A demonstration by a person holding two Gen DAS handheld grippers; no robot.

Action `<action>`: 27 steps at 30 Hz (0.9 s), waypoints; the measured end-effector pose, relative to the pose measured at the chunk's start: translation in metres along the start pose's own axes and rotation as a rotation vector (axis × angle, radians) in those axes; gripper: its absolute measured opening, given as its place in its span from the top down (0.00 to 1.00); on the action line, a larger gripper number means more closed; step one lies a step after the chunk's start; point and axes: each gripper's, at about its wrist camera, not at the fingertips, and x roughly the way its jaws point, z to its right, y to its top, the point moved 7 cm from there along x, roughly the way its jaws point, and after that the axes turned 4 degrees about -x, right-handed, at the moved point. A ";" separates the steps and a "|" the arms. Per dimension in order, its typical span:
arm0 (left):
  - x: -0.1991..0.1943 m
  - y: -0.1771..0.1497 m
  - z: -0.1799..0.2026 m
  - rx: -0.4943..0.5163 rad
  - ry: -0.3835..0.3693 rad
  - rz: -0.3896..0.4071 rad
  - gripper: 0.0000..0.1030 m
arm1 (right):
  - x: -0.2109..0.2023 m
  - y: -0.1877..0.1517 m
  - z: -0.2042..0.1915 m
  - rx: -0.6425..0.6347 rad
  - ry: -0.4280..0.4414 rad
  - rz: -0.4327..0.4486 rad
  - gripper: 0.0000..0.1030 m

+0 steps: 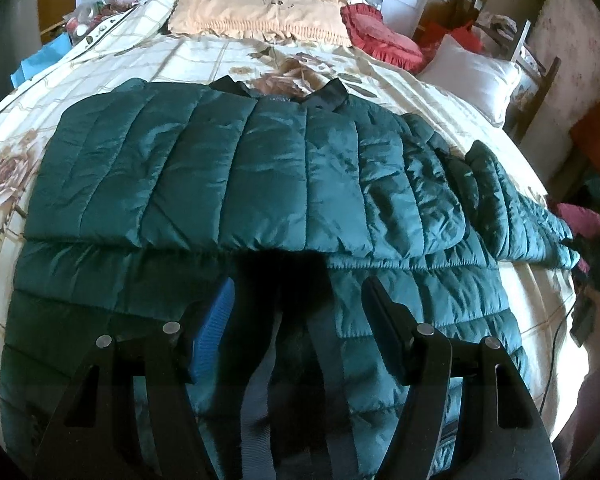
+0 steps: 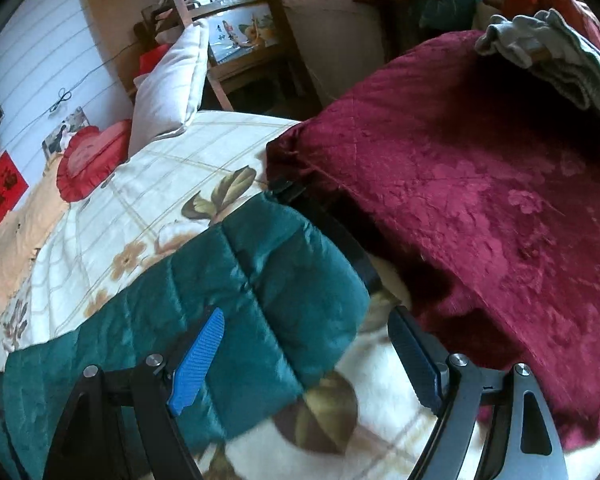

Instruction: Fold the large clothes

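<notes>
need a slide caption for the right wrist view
Open right claw over the green puffer jacket's sleeve end on the floral bedspread.

Daylight is falling across a bed [image 1: 204,60] with a floral quilt; pillows [image 1: 256,12] are leaning against a white panelled wall [image 2: 40,40].

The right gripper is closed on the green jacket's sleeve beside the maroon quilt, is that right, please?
Not quite: the right gripper is open, its fingers spread over the sleeve end without pinching it, as the right wrist view shows. The sleeve does lie beside the maroon quilt.
</notes>
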 end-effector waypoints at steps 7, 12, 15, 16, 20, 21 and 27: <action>-0.005 -0.004 -0.004 -0.007 -0.001 0.002 0.36 | 0.012 0.012 -0.001 -0.020 0.008 0.027 0.56; -0.005 -0.004 -0.006 -0.016 -0.008 -0.001 0.36 | -0.009 0.015 -0.006 -0.017 0.064 0.077 0.81; -0.008 -0.003 -0.006 -0.019 -0.016 0.006 0.36 | -0.037 0.016 -0.019 -0.051 0.119 0.120 0.83; -0.009 -0.003 -0.006 -0.022 -0.018 0.010 0.36 | -0.044 0.016 -0.024 -0.060 0.135 0.130 0.83; -0.015 -0.005 -0.008 -0.034 -0.031 0.012 0.36 | -0.083 0.013 -0.054 -0.113 0.226 0.174 0.84; -0.017 -0.005 -0.009 -0.035 -0.032 0.015 0.36 | -0.093 0.011 -0.063 -0.128 0.254 0.183 0.84; -0.027 -0.009 -0.018 -0.051 -0.043 0.028 0.36 | -0.129 -0.002 -0.111 -0.223 0.343 0.195 0.84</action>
